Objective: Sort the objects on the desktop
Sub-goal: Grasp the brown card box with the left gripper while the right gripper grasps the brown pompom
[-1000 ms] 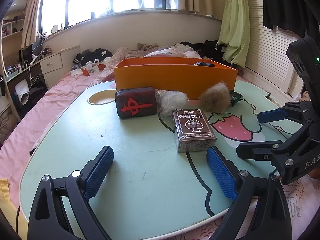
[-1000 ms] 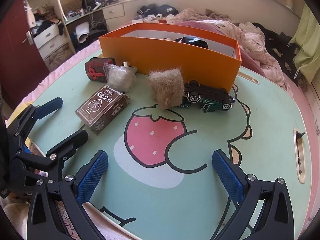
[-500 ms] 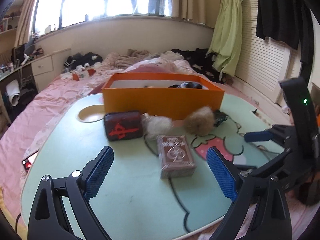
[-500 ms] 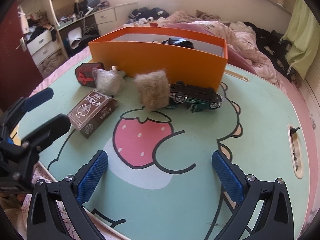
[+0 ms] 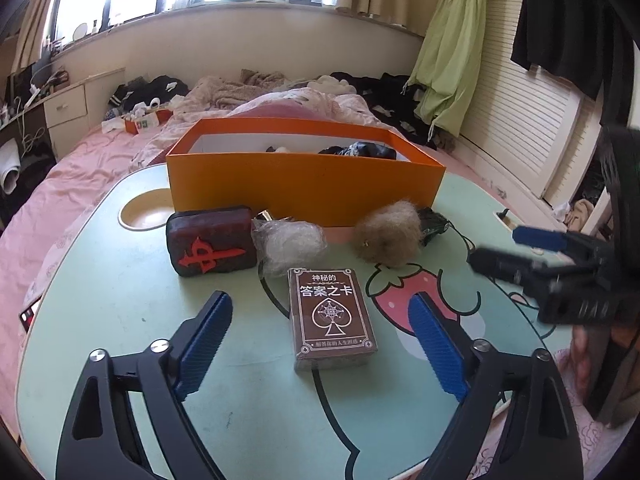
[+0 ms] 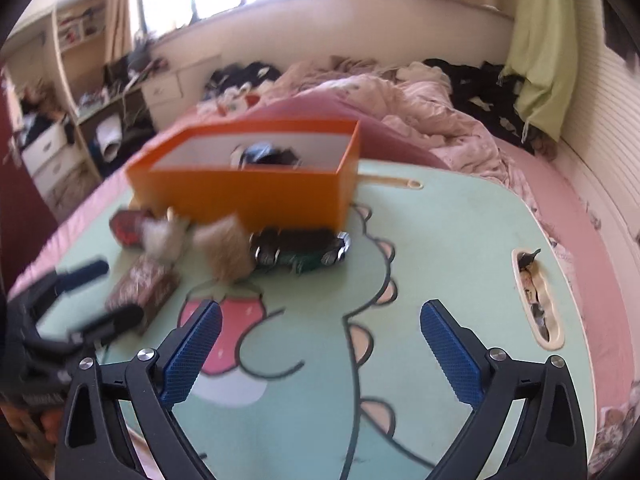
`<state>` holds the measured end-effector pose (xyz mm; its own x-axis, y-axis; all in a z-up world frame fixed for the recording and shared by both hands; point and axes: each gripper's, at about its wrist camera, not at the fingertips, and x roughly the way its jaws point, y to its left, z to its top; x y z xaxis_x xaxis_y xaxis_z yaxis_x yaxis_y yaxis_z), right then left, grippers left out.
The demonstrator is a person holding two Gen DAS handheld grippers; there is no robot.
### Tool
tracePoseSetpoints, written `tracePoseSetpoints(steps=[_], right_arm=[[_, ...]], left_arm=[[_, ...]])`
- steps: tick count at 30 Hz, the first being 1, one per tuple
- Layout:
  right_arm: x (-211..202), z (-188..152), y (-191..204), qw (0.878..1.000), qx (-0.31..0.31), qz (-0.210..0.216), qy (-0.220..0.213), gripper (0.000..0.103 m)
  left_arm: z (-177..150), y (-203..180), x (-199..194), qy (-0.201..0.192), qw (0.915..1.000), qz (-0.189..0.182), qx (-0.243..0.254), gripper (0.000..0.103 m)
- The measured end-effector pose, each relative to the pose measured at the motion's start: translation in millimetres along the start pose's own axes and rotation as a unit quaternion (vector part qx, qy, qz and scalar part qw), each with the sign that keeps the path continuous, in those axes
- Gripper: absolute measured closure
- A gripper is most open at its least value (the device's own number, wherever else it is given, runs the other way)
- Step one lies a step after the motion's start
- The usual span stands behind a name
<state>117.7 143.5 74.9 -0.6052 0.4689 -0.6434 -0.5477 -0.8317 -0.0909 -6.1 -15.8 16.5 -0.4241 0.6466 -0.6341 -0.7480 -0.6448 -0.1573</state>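
Note:
An orange box (image 5: 304,188) stands at the back of the green table (image 5: 120,320); it also shows in the right wrist view (image 6: 248,196). In front of it lie a dark red mahjong-tile block (image 5: 210,240), a clear plastic wad (image 5: 290,242), a tan fur ball (image 5: 386,236), a dark green toy car (image 6: 300,250) and a brown card box (image 5: 330,316). My left gripper (image 5: 320,344) is open, with the card box lying between its fingers. My right gripper (image 6: 320,352) is open and empty over the dinosaur print.
A round cup recess (image 5: 146,214) is at the table's back left and a slot recess (image 6: 538,300) at its right edge. A pink bed with piled clothes (image 5: 280,92) surrounds the table. A drawer unit (image 5: 66,104) stands at the left.
My left gripper has moved forward so the card box lies between its fingers. My right gripper has swung to the right and its view is blurred by motion.

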Motion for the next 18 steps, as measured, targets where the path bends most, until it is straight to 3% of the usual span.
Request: tracePoseSetpoints(steps=[2, 3, 4, 5, 9, 12, 14, 16, 18], right_arm=[[2.5, 10.4, 1.0, 1.0, 0.0, 0.03, 0.003, 0.018], [4.5, 15.5, 5.5, 0.999, -0.01, 0.043, 0.004, 0.025], [6.9, 19.3, 10.6, 0.999, -0.024, 0.049, 0.002, 0.03], [9.8, 24.0, 18.1, 0.998, -0.04, 0.052, -0.001, 0.032], [21.1, 35.8, 43.2, 0.994, -0.083, 0.072, -0.006, 0.032], [36.3, 35.8, 60.3, 0.992, -0.116, 0.056, 0.007, 0.038], [46.8, 34.1, 63.8, 0.99, -0.125, 0.058, 0.022, 0.068], [50.4, 30.7, 67.0, 0.989, -0.137, 0.048, 0.025, 0.079], [48.8, 28.2, 68.3, 0.987, -0.143, 0.064, 0.03, 0.08]], left_arm=[[-0.1, -5.9, 4.6, 0.011, 0.9998, 0.006, 0.016, 0.041], [-1.3, -8.9, 7.6, 0.018, 0.9996, 0.008, 0.023, 0.046], [-2.2, -10.2, 9.2, 0.021, 0.9994, 0.008, 0.026, 0.058], [-3.4, -10.9, 9.8, 0.022, 0.9993, 0.006, 0.028, 0.061], [-7.6, -9.6, 5.5, 0.015, 0.9995, -0.001, 0.027, 0.061], [-11.1, -7.4, 1.2, 0.007, 0.9997, -0.001, 0.025, 0.061], [-13.3, -6.6, -1.9, 0.002, 0.9997, -0.004, 0.023, 0.061], [-14.2, -5.3, -4.2, -0.001, 0.9998, -0.004, 0.021, 0.061], [-13.9, -2.9, -5.3, -0.002, 0.9999, -0.003, 0.015, 0.061]])
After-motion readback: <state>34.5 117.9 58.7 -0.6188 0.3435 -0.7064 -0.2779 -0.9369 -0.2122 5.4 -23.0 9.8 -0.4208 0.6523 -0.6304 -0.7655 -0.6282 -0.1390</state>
